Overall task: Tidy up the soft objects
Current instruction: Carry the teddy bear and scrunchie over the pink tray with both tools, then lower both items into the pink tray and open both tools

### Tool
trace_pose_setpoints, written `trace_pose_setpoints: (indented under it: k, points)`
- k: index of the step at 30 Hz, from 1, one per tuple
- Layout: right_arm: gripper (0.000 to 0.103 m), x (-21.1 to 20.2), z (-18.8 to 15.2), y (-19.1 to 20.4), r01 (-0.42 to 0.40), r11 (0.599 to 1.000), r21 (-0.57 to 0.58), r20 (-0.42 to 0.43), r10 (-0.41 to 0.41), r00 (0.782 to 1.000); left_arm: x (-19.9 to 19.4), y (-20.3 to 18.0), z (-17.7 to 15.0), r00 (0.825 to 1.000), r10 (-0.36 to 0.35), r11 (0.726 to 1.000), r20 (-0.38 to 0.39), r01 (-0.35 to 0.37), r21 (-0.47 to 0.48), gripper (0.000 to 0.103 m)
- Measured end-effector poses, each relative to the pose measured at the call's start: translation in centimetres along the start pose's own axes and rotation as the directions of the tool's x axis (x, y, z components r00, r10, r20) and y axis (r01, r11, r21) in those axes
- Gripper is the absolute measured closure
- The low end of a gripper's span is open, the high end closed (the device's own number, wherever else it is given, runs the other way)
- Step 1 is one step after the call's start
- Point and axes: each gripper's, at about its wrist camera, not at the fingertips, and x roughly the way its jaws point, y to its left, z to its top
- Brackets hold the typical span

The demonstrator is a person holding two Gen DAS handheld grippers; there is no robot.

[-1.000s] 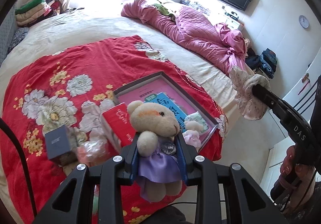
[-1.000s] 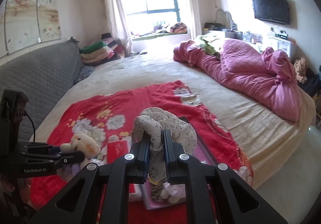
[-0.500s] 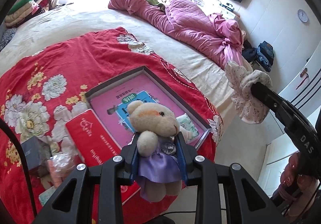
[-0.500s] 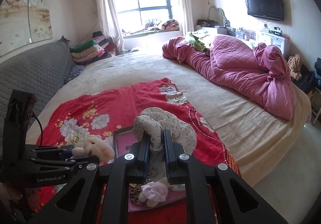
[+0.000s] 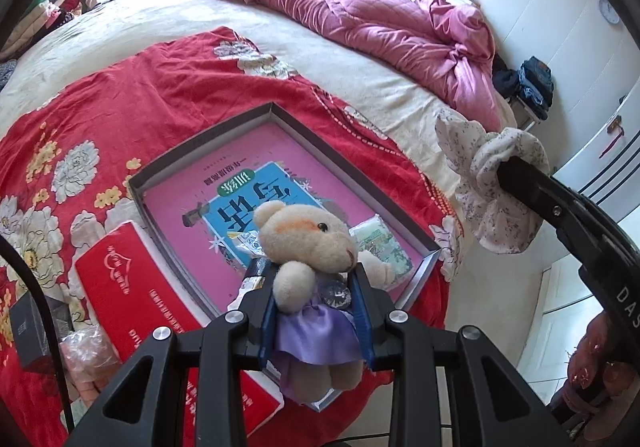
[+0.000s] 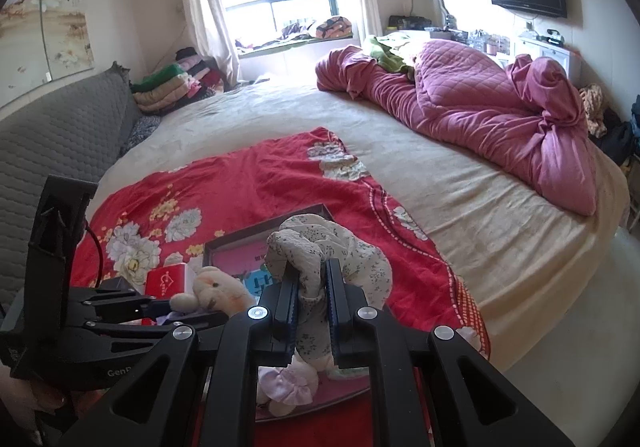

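1. I'm looking at a bedroom: a wide bed (image 6: 460, 207) with a red floral blanket (image 5: 132, 87) spread on it and a pink quilt (image 6: 480, 103) bundled at the far side.
2. My left gripper (image 5: 316, 301) has its fingers pinching the teddy bear (image 5: 308, 243) at the waist, just above the near end of the shallow box (image 5: 280, 115).
3. My right gripper (image 6: 312, 287) has its fingers pressed together on a floral cloth (image 6: 344, 251), held above the same box.
4. The box already holds a pink book (image 5: 248, 167), a small packet (image 5: 380, 243) and a little pink plush (image 6: 286, 385); a red box (image 5: 132, 299) lies beside it.
5. I judge this the carry-and-place step: next I lower both soft things into free space in the box, then let go.
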Motion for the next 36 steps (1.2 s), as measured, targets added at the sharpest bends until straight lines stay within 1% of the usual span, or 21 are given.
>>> trace_pose_setpoints:
  k: [9, 19, 28, 36]
  points:
    - [0.091, 2.8, -1.0, -0.6, -0.007, 1.0, 0.002, -0.045, 0.007, 0.999, 2.8, -0.1, -0.1, 0.999, 0.012, 1.0, -0.048, -0.011, 0.021, 0.07]
    - [0.089, 6.0, -2.4, -1.5, -0.014, 1.0, 0.017, -0.104, 0.015, 0.994, 5.2, 0.0, -0.7, 0.994, -0.017, 0.999, -0.108, 0.021, 0.032, 0.07]
    - [0.088, 9.4, -4.5, -1.8, -0.003, 1.0, 0.019, -0.175, 0.006, 0.985, 6.2, 0.2, -1.0, 0.991, -0.02, 0.999, -0.129, 0.025, 0.039, 0.07]
    - [0.086, 10.6, -5.5, -1.7, 0.0, 1.0, 0.03, -0.202, 0.006, 0.979, 6.3, 0.5, -1.1, 0.991, -0.018, 0.999, -0.133, 0.023, 0.035, 0.07]
